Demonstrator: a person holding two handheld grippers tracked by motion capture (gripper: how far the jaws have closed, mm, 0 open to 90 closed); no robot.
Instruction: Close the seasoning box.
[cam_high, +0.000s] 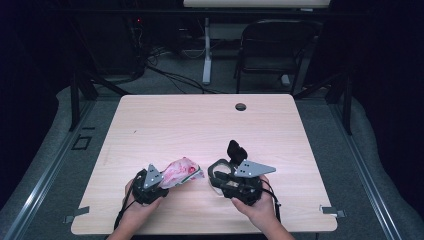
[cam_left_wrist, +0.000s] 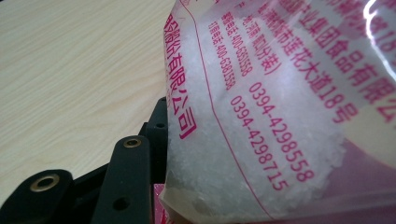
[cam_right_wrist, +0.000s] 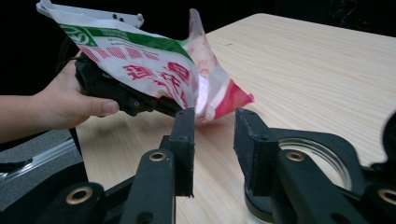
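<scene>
A plastic bag of white granules (cam_high: 182, 172), printed in red and pink, is lifted off the wooden table (cam_high: 200, 125) near its front edge. My left gripper (cam_high: 155, 182) is shut on the bag's near end. In the left gripper view the bag (cam_left_wrist: 280, 116) is pressed close, with one black finger (cam_left_wrist: 130, 177) beside it. The right gripper view has the bag (cam_right_wrist: 154, 70) tilted, its corner hanging toward the table, and the left gripper (cam_right_wrist: 121, 93) under it in a hand. My right gripper (cam_right_wrist: 215, 140) stands open just short of the bag, nothing between its fingers. It (cam_high: 216, 176) points left.
A round clear glass container with a dark rim (cam_right_wrist: 322, 154) sits on the table under the right gripper's right finger, also in the high view (cam_high: 220, 170). A small black object (cam_high: 236, 150) stands just behind it. A cable hole (cam_high: 240, 106) lies at the table's far edge.
</scene>
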